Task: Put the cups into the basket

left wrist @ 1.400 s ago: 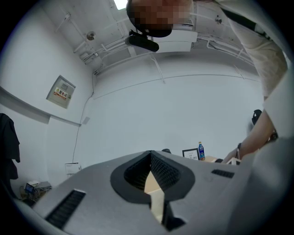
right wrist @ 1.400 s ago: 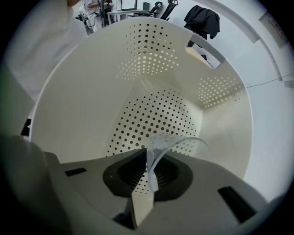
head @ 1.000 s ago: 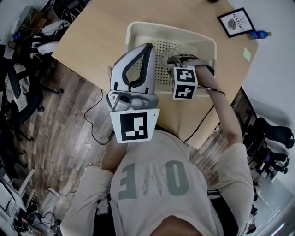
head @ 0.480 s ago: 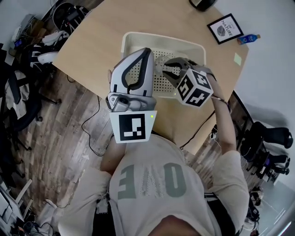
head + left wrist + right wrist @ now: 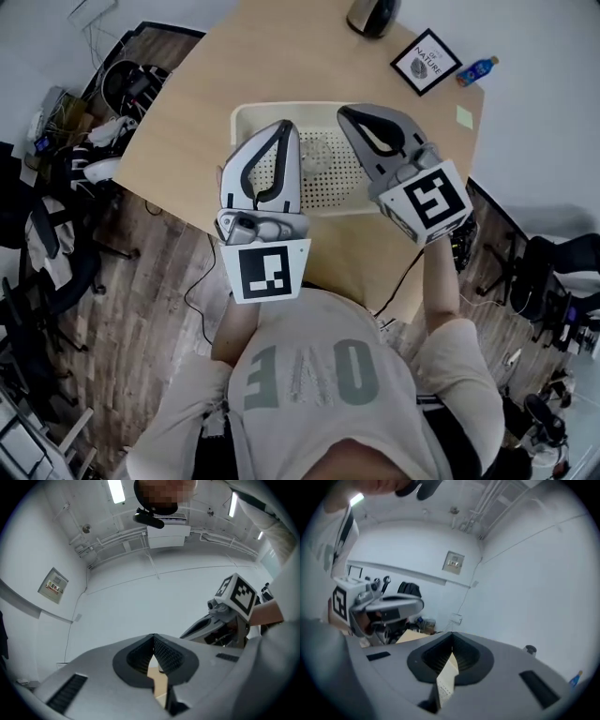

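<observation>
A white perforated basket (image 5: 246,116) stands on the wooden table (image 5: 197,84). A clear cup (image 5: 316,156) lies inside it. Both grippers hover above the basket's near half and touch nothing. My left gripper (image 5: 289,124) is shut and empty; in its own view the jaws (image 5: 153,637) meet against the white wall. My right gripper (image 5: 343,111) has just been closing with nothing between its jaws; they now meet, (image 5: 451,634) empty. Each gripper view shows the other gripper beside it: the right one (image 5: 220,620) and the left one (image 5: 379,605).
At the table's far right are a framed picture (image 5: 425,62), a blue bottle (image 5: 476,68), a green sticky note (image 5: 464,115) and a dark round object (image 5: 373,14). The near table edge runs just behind the basket. Chairs and cables crowd the floor at left.
My right gripper has lifted out of the basket, away from the cup, turned from pointing down to nearly level, and closed its jaws. My left gripper has risen a little.
</observation>
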Tool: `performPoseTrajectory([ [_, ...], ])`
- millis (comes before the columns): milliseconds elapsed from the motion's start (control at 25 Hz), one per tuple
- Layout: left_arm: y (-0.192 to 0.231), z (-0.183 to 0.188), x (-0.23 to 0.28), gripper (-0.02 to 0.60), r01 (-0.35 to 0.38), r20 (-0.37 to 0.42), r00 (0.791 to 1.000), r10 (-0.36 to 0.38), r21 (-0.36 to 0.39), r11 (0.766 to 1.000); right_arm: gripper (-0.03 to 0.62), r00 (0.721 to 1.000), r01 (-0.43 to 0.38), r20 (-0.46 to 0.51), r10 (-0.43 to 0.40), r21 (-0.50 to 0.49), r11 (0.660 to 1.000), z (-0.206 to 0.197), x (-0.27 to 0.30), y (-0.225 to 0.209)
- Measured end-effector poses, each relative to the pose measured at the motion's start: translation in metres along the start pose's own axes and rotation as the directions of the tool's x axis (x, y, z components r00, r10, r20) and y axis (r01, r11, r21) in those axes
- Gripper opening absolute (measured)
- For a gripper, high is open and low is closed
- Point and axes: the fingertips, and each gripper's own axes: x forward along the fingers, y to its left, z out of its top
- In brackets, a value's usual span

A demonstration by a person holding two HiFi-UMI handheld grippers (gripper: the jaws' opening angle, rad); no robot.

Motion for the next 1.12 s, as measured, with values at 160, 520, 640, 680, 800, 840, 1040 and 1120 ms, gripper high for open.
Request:
performPoseTrajectory([
  [160,-0.002,0.004,0.003,0.008,0.007,0.001,1.0,-0.007,0.005,1.0,-0.002,0.968,0.142,0.177,-0.175,0.187,0.972,0.026,-0.037,-0.029],
  [520,-0.006,0.005,0.007,0.008,-0.002,0.009,1.0,0.002,-0.041,0.999,-0.003,0.833,0.355,0.278,-0.478,0.394,0.848,0.008,-0.087,-0.033],
  [640,-0.006,0.005,0.008,0.008,-0.002,0.009,1.0,0.002,-0.051,0.999,-0.002,0.831,0.383,0.266,-0.488,0.364,0.849,0.005,-0.089,-0.027],
  [680,-0.006,0.004,0.008,0.008,-0.001,0.008,1.0,0.001,-0.05,0.999,-0.002,0.833,0.381,0.27,-0.484,0.354,0.854,0.005,-0.089,-0.025],
  [800,-0.009,0.003,0.009,0.008,0.002,0.011,1.0,-0.001,-0.054,0.999,-0.003,0.837,0.359,0.291,-0.464,0.349,0.866,0.007,-0.091,-0.02],
  [840,-0.01,0.004,0.009,0.008,0.003,0.012,1.0,-0.002,-0.053,0.999,-0.002,0.838,0.356,0.293,-0.461,0.346,0.868,0.007,-0.09,-0.019],
  [1040,-0.011,0.004,0.01,0.008,0.009,0.018,1.0,-0.008,-0.046,0.999,-0.003,0.842,0.365,0.288,-0.456,0.318,0.875,0.009,-0.087,-0.016],
  [1120,-0.013,0.002,0.01,0.008,0.012,0.012,1.0,-0.011,-0.043,0.999,-0.002,0.846,0.364,0.281,-0.454,0.318,0.875,0.006,-0.087,-0.016],
])
